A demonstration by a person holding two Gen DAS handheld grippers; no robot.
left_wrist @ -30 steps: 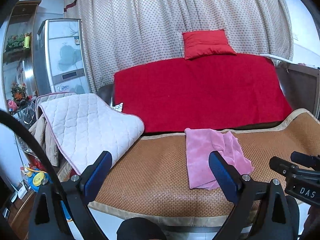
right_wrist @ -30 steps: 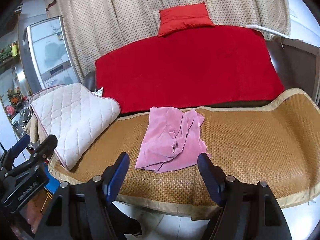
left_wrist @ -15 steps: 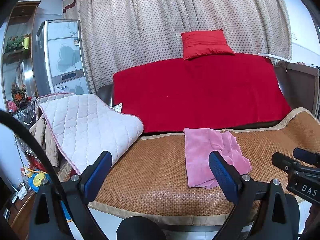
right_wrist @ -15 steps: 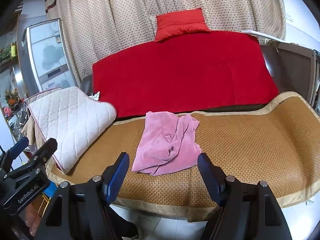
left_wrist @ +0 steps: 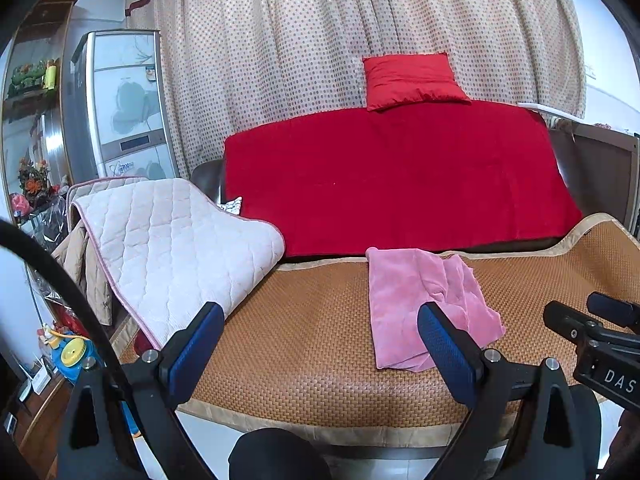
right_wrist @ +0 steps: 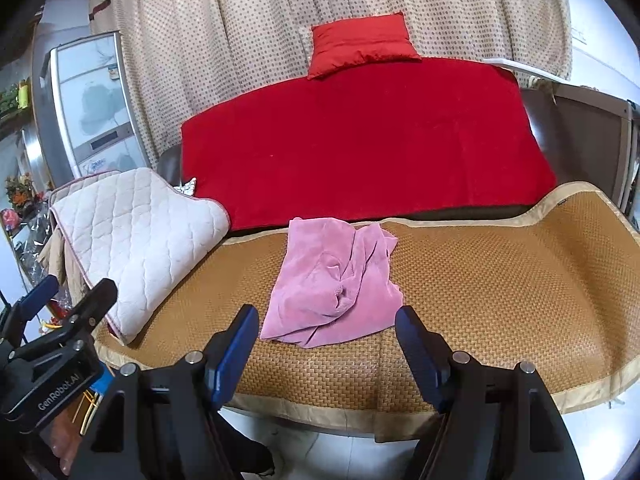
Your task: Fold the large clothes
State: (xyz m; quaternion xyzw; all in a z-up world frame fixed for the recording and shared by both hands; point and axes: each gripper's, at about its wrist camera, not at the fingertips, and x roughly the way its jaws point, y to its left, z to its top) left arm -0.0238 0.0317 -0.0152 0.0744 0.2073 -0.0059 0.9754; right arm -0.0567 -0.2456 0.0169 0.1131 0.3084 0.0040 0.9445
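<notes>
Where pink garment (right_wrist: 332, 276) lies crumpled, both hand-held grippers (left_wrist: 320, 344) (right_wrist: 326, 340) released, empty

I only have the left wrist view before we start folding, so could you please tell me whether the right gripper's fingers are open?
Observer: Yes, the right gripper is open, with nothing held between its fingers. The pink garment lies beyond them on the woven mat.
Operator: Thank you. Is the garment lying flat on its right side?
Observer: No. The right wrist view shows it bunched there, with deep creases and a pucker near its middle.
</notes>
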